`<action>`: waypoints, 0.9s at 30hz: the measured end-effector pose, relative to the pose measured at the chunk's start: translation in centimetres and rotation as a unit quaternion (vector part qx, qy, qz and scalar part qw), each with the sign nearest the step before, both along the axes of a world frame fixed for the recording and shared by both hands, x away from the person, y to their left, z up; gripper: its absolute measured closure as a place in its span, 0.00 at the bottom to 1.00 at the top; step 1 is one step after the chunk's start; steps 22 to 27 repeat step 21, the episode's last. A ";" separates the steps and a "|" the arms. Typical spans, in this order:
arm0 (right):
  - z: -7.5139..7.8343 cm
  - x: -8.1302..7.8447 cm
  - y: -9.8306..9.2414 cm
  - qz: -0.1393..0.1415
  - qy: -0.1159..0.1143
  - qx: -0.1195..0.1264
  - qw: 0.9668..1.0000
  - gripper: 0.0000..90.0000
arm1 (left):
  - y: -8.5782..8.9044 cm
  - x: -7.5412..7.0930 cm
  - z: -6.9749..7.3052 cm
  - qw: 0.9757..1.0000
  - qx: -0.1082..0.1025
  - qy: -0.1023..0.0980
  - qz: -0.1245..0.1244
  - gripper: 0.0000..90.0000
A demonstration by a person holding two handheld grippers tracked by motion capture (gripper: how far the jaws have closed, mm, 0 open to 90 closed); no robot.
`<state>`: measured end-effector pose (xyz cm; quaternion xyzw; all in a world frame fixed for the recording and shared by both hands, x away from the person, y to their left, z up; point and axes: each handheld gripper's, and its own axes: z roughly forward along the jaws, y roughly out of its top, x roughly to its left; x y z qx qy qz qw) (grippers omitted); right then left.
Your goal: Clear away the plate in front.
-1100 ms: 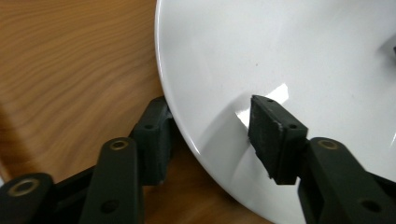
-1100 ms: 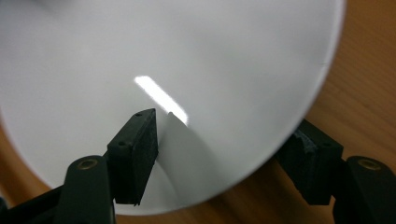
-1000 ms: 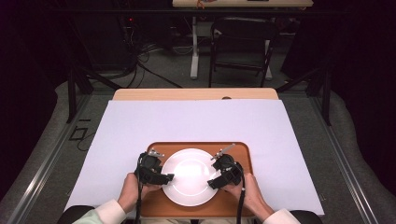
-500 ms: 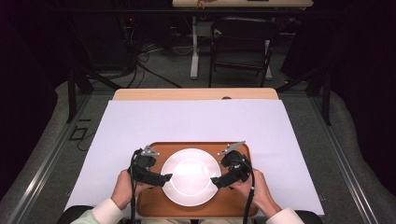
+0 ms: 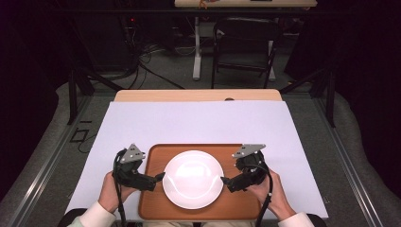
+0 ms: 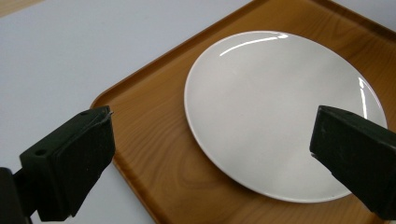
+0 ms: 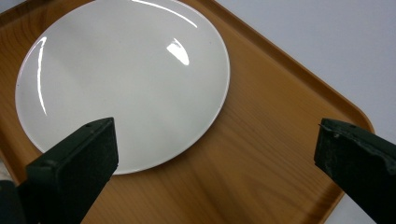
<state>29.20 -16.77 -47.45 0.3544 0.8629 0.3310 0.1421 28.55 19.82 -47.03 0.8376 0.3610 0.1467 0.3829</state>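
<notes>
high view: white plate [image 5: 193,178] on wooden tray [image 5: 156,208], left gripper [image 5: 160,178] and right gripper [image 5: 222,180] flanking, fingers wide, empty

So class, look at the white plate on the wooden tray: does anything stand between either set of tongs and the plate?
Nothing visible does. The left tongs and right tongs, both open, flank the white plate on the wooden tray, with only bare tray between.

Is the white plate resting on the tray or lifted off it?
Resting flat on the tray: the plate lies level, no fingers on it.
</notes>
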 end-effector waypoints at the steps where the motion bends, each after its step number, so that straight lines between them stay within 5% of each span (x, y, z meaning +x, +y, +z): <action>1: 0.1 -0.1 -0.2 -0.002 -0.004 -0.002 1.000 0.00 | 0.3 -0.2 0.0 1.000 -0.002 0.001 0.003 0.00; 14: -0.3 -2.2 -3.3 -0.017 -0.017 -0.014 1.000 0.00 | 4.4 -2.3 -0.8 0.999 -0.013 0.002 0.039 0.00; 27: -0.9 -3.4 -4.6 -0.009 -0.015 -0.019 1.000 0.00 | 4.9 -2.3 -0.6 0.999 -0.013 -0.011 0.051 0.00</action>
